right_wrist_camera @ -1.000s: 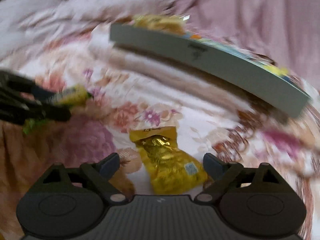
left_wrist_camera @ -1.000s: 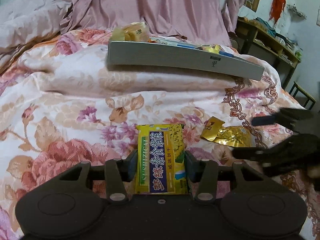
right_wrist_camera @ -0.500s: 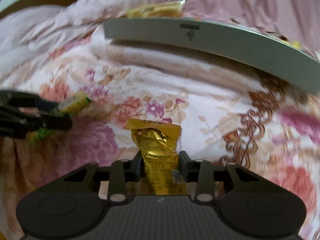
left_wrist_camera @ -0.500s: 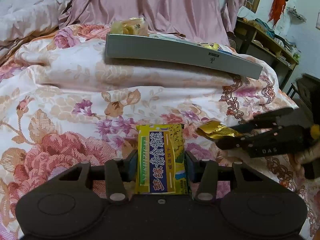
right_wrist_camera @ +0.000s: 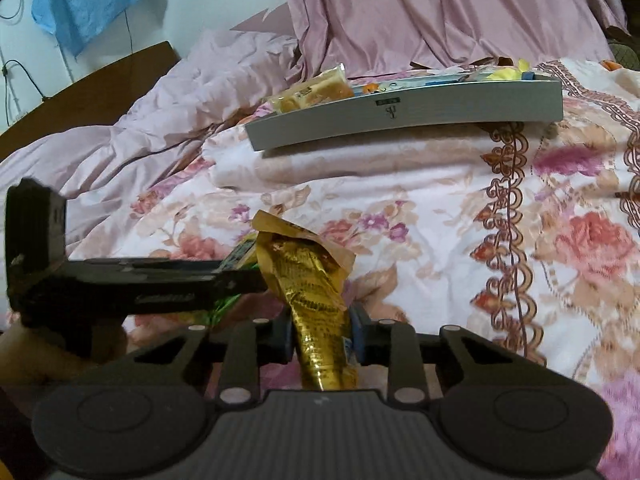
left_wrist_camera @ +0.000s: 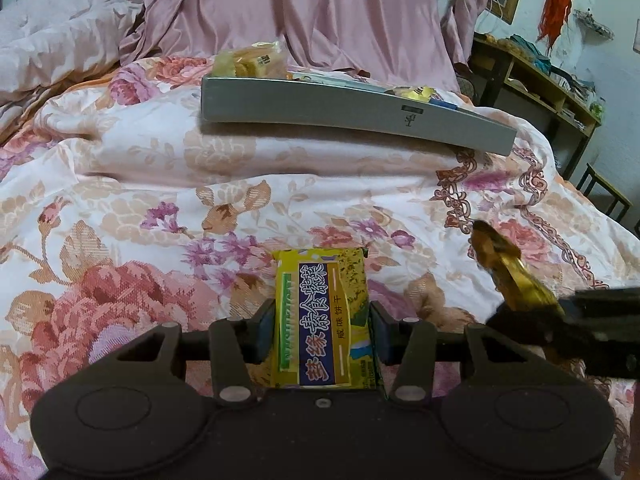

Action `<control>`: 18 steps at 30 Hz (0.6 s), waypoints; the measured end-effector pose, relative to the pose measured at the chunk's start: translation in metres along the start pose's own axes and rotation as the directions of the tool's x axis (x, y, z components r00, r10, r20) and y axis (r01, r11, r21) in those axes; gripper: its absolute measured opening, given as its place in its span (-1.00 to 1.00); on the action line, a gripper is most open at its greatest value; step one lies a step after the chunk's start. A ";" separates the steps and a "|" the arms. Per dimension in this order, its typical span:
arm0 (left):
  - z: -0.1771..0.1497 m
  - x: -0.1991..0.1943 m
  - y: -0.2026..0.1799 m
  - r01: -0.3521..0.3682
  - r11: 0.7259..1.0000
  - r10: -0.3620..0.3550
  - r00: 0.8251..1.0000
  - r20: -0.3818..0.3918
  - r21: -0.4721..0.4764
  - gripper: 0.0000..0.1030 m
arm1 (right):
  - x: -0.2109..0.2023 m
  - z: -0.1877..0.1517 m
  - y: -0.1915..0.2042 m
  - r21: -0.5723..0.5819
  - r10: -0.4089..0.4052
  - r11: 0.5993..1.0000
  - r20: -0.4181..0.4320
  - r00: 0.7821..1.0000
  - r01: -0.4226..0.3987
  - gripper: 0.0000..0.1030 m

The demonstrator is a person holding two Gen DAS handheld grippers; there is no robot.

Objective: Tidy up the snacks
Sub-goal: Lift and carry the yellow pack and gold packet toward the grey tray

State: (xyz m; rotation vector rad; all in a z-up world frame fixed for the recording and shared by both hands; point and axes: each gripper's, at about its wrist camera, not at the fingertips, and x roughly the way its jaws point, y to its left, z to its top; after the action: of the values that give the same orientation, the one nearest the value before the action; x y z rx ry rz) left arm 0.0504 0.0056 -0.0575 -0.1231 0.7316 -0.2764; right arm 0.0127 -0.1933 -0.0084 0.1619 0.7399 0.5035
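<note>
Snacks are mid-carry: yellow cracker pack (left_wrist_camera: 322, 316) clamped in left hand-held gripper (left_wrist_camera: 322, 330), gold pouch (right_wrist_camera: 316, 304) clamped in right hand-held gripper (right_wrist_camera: 320, 338), both short of grey tray (left_wrist_camera: 352, 114) on bed; next, a lift over its rim is judged needed.

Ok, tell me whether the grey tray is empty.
Not empty: the grey tray holds a bread packet and other wrappers behind its wall.

Yellow packet (left_wrist_camera: 321, 322) with dark blue band, yellow lettering. Crinkled gold foil pouch (right_wrist_camera: 320, 304). Grey tray (left_wrist_camera: 352, 114). Cream bedspread (left_wrist_camera: 160, 200) printed with pink, purple, tan flowers. Mauve drape (left_wrist_camera: 300, 12) behind. Black gripper (left_wrist_camera: 322, 326) frames, blue pads (left_wrist_camera: 266, 326).
</note>
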 end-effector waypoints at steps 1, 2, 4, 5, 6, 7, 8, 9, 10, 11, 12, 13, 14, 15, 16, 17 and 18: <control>0.000 -0.001 -0.002 0.000 1.000 0.000 1.000 0.002 0.002 -0.03 | -0.003 -0.002 0.002 0.002 0.001 1.000 0.004 1.000 -0.001 -0.42; 0.000 -0.003 -0.004 0.000 1.000 0.000 1.000 0.006 0.005 -0.03 | -0.005 -0.002 0.003 0.004 0.003 1.000 0.007 1.000 -0.003 -0.42; 0.001 -0.008 -0.007 0.001 1.000 -0.001 1.000 0.012 0.011 -0.03 | -0.012 -0.004 0.005 0.007 0.007 1.000 0.018 1.000 -0.007 -0.42; 0.002 -0.010 -0.009 0.002 1.000 -0.002 1.000 0.016 0.015 -0.03 | -0.016 -0.003 0.007 0.006 0.007 1.000 0.028 1.000 -0.007 -0.43; 0.003 -0.013 -0.010 0.002 1.000 -0.002 1.000 0.020 0.018 -0.03 | -0.020 -0.002 0.009 0.005 0.007 1.000 0.039 0.999 -0.007 -0.43; 0.004 -0.015 -0.012 0.002 1.000 -0.002 1.000 0.025 0.021 -0.03 | -0.024 -0.001 0.011 0.005 0.007 1.000 0.051 0.999 -0.007 -0.43; 0.005 -0.018 -0.012 0.001 1.000 -0.002 1.000 0.031 0.024 -0.03 | -0.028 0.001 0.012 0.003 0.006 1.000 0.065 0.998 -0.007 -0.43; 0.007 -0.022 -0.014 0.001 1.000 -0.002 0.999 0.038 0.027 -0.03 | -0.031 0.003 0.014 0.001 0.008 1.000 0.077 0.997 -0.008 -0.43; 0.009 -0.024 -0.015 0.001 1.000 -0.002 0.999 0.043 0.029 -0.03 | -0.034 0.006 0.016 -0.005 0.009 1.000 0.087 0.996 -0.008 -0.43; 0.010 -0.027 -0.016 0.001 0.999 -0.002 0.999 0.050 0.032 -0.03 | -0.037 0.007 0.018 -0.012 0.007 1.000 0.094 0.996 -0.006 -0.43; 0.012 -0.030 -0.017 0.000 0.999 -0.002 0.998 0.057 0.034 -0.03 | -0.039 0.009 0.019 -0.017 0.006 1.000 0.101 0.995 -0.005 -0.43; 0.014 -0.032 -0.018 0.001 0.999 -0.004 0.998 0.062 0.036 -0.03 | -0.041 0.010 0.020 -0.018 0.006 1.000 0.107 0.994 -0.004 -0.43; 0.016 -0.035 -0.018 0.002 0.999 -0.004 0.998 0.069 0.037 -0.03 | -0.043 0.012 0.021 -0.015 0.006 1.000 0.116 0.993 -0.005 -0.43; 0.019 -0.037 -0.020 0.003 0.999 -0.006 0.997 0.077 0.040 -0.03 | -0.045 0.013 0.022 -0.013 0.008 1.000 0.123 0.992 -0.006 -0.43; 0.021 -0.039 -0.020 0.004 0.999 -0.007 0.996 0.083 0.041 -0.03 | -0.048 0.015 0.022 -0.013 0.009 1.000 0.135 0.991 -0.007 -0.43; 0.023 -0.041 -0.021 0.006 0.999 -0.009 0.996 0.091 0.043 -0.03 | -0.051 0.018 0.023 -0.016 0.007 1.000 0.147 0.989 -0.005 -0.43; 0.026 -0.043 -0.022 0.007 0.999 -0.012 0.995 0.100 0.044 -0.03 | -0.054 0.021 0.024 -0.018 0.005 1.000 0.160 0.987 -0.002 -0.43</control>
State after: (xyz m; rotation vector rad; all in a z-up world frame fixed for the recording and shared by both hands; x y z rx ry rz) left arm 0.0326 -0.0025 -0.0061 -0.0979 0.6254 -0.2933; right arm -0.0159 -0.1982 0.0469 0.1849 0.5785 0.4941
